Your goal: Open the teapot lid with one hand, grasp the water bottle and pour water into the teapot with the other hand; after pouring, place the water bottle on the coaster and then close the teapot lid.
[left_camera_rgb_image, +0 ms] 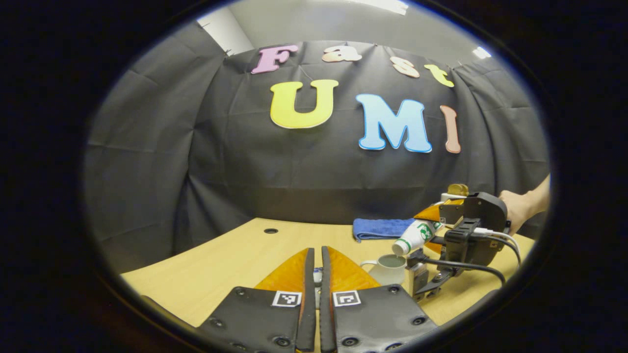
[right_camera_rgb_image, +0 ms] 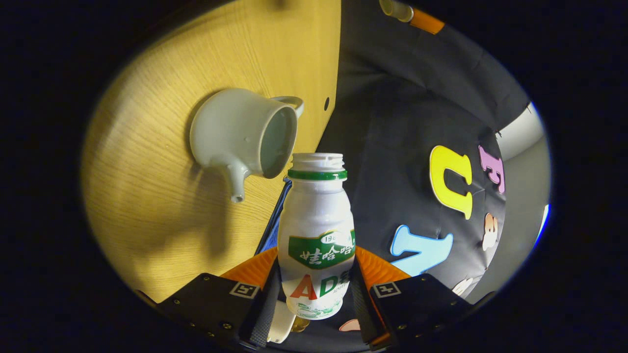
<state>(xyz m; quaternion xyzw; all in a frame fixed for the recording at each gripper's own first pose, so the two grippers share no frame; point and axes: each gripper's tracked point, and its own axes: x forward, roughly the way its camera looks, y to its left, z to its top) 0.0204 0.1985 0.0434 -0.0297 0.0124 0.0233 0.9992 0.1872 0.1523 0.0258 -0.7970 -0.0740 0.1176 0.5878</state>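
The white teapot (right_camera_rgb_image: 243,135) stands on the wooden table (right_camera_rgb_image: 147,196) with its top uncovered. My right gripper (right_camera_rgb_image: 316,255) is shut on the white bottle with a green label (right_camera_rgb_image: 316,235), which has no cap. The bottle (left_camera_rgb_image: 414,237) is tipped mouth-down just over the teapot (left_camera_rgb_image: 387,268) opening. My left gripper (left_camera_rgb_image: 317,250) is raised to the left of the teapot. Its fingers are nearly together on a small whitish piece, apparently the teapot lid (left_camera_rgb_image: 317,277), which is mostly hidden between them.
A folded blue cloth (left_camera_rgb_image: 380,228) lies at the table's back edge behind the teapot. A hand (left_camera_rgb_image: 520,211) holds the right gripper (left_camera_rgb_image: 427,229), with cables trailing below it. A round hole (left_camera_rgb_image: 270,230) is set in the table at the back left.
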